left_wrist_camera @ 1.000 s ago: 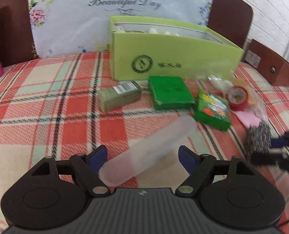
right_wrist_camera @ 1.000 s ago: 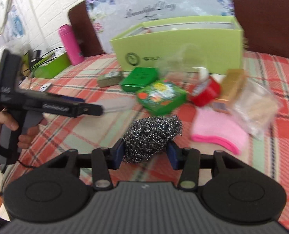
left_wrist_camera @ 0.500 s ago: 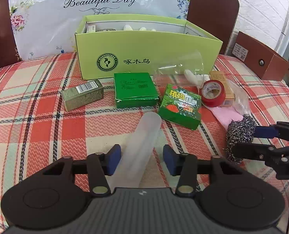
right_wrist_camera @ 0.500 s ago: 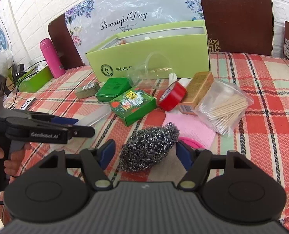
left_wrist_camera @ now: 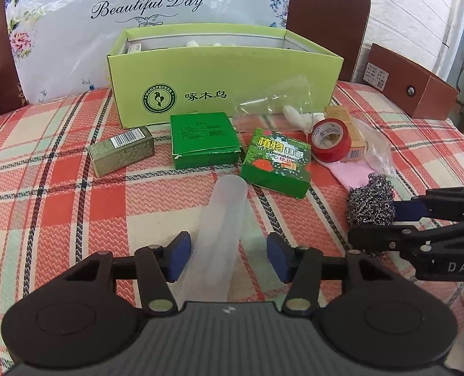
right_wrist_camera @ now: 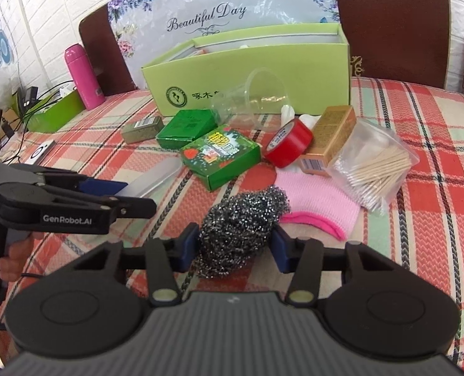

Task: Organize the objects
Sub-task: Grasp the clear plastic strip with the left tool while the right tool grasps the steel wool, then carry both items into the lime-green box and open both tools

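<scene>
left gripper [left_wrist_camera: 226, 255]: fingers opening, frosted plastic case [left_wrist_camera: 221, 235] lying loose between them on the bench [left_wrist_camera: 59, 188] | right gripper [right_wrist_camera: 235, 247]: fingers closing on steel scrubber [right_wrist_camera: 241, 219], looks like both touch, hard to tell | tip: re-centre case, squeeze, lift both into far green box [left_wrist_camera: 225, 94]

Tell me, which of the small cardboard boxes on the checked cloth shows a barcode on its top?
The olive-green oblong box, leftmost of the row: a white barcode label lies on its top face. The flat green square box and the flowery green box show none there.

Pink flask [right_wrist_camera: 83, 75], floral bag [left_wrist_camera: 106, 31], brown chairs [right_wrist_camera: 391, 22]
</scene>
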`<state>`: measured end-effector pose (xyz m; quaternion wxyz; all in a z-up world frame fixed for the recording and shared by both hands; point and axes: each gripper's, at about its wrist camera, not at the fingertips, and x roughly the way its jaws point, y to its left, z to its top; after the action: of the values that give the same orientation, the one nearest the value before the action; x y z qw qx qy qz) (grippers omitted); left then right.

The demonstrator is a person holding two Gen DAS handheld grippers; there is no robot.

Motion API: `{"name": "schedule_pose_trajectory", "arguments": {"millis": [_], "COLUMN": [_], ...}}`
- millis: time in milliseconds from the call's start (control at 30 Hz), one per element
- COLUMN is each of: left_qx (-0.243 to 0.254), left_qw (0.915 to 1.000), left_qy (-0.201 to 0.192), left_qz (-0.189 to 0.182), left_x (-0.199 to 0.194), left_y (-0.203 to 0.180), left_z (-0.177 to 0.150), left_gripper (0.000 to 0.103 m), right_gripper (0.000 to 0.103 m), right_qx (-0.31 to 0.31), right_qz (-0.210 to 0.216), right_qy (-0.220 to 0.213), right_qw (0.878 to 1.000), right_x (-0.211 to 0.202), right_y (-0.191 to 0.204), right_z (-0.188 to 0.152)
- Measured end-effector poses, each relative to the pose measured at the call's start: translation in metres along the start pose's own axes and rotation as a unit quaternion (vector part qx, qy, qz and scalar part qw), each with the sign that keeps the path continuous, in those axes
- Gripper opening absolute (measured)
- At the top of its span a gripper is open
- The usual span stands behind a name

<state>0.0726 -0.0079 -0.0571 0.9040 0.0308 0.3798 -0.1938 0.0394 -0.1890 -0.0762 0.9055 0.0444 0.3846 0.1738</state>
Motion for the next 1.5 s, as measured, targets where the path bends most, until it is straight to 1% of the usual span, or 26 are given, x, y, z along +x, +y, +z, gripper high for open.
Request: {"name": "schedule_pose_trajectory", "arguments": {"millis": [67,100,133,200,300,367,467,567,667,833,933,1000,1100,1167,1200,1233,1267,1300,1333,1367,1400,1467,1500], "left_qx": [0.000,-0.006,-0.015,-0.035,-0.036,-0.044,-0.050,-0.043,-0.050,-0.083,-0.084,-0.084,-0.096,-0.108,-0.112,-0.112,-0.109,-0.103,-0.099,-0.095,-0.091,-0.092,-0.094], "left_qw": [1.0000,1.0000,0.9999,0.9993,0.9993,0.9987,0.9965,0.9935,0.9906,0.9847,0.9826,0.9819,0.9811,0.9803,0.9793,0.9771,0.9757,0.9775,0.9804,0.9816,0.9820,0.9831,0.9835], "left_qy": [0.000,0.000,0.003,0.007,-0.004,-0.023,-0.061,-0.101,-0.124,-0.151,-0.164,-0.169,-0.168,-0.165,-0.169,-0.181,-0.190,-0.182,-0.167,-0.162,-0.161,-0.154,-0.150], "left_qz": [0.006,0.006,0.000,-0.008,-0.002,-0.013,-0.029,-0.030,-0.030,-0.029,-0.025,-0.015,-0.006,-0.001,0.000,0.005,0.013,0.023,0.032,0.037,0.037,0.036,0.036], "left_x": [-0.001,-0.002,-0.003,-0.006,-0.016,-0.029,-0.049,-0.064,-0.067,-0.059,-0.051,-0.042,-0.023,-0.009,-0.004,0.003,0.010,0.016,0.022,0.024,0.026,0.028,0.028], "left_y": [0.000,0.001,0.004,0.010,0.012,0.014,0.016,0.014,0.015,0.023,0.022,0.022,0.027,0.031,0.031,0.033,0.034,0.034,0.036,0.037,0.039,0.042,0.043], "left_z": [0.000,0.001,0.001,0.002,0.002,0.008,0.025,0.049,0.075,0.118,0.140,0.154,0.172,0.182,0.184,0.185,0.184,0.182,0.179,0.173,0.165,0.154,0.150], "left_gripper": [0.045,0.031,0.028,0.028,0.028,0.028,0.028,0.028,0.028,0.028,0.028,0.028,0.028,0.028,0.028,0.030,0.034,0.059,0.071,0.071,0.071,0.071,0.071], "right_gripper": [0.044,0.043,0.043,0.043,0.043,0.043,0.043,0.043,0.043,0.043,0.044,0.044,0.044,0.044,0.045,0.052,0.059,0.084,0.094,0.093,0.093,0.094,0.095], "right_qx": [-0.006,-0.009,-0.010,-0.017,-0.027,-0.034,-0.041,-0.051,-0.056,-0.066,-0.068,-0.061,-0.045,-0.033,-0.029,-0.024,-0.022,-0.028,-0.034,-0.039,-0.049,-0.063,-0.061], "right_qz": [0.003,0.006,0.012,0.024,0.038,0.042,0.045,0.038,0.028,-0.005,-0.033,-0.048,-0.066,-0.070,-0.073,-0.076,-0.075,-0.071,-0.079,-0.095,-0.102,-0.094,-0.094], "right_qy": [0.000,0.000,-0.001,-0.010,-0.033,-0.049,-0.070,-0.092,-0.114,-0.149,-0.168,-0.171,-0.172,-0.175,-0.178,-0.182,-0.189,-0.194,-0.187,-0.177,-0.171,-0.176,-0.177], "right_qw": [1.000,1.000,1.000,1.000,0.998,0.997,0.996,0.994,0.992,0.987,0.983,0.982,0.982,0.982,0.981,0.980,0.979,0.978,0.979,0.979,0.979,0.978,0.978], "right_x": [-0.001,-0.003,-0.004,-0.010,-0.021,-0.030,-0.040,-0.048,-0.052,-0.051,-0.044,-0.033,-0.010,0.006,0.015,0.023,0.031,0.041,0.050,0.057,0.060,0.060,0.060], "right_y": [0.002,0.004,0.005,0.010,0.016,0.019,0.021,0.021,0.018,0.008,0.000,-0.007,-0.019,-0.027,-0.031,-0.034,-0.037,-0.040,-0.042,-0.042,-0.040,-0.040,-0.040], "right_z": [0.000,0.001,0.001,0.003,0.010,0.016,0.029,0.045,0.061,0.093,0.113,0.126,0.145,0.156,0.161,0.165,0.168,0.170,0.169,0.166,0.158,0.141,0.135]}}
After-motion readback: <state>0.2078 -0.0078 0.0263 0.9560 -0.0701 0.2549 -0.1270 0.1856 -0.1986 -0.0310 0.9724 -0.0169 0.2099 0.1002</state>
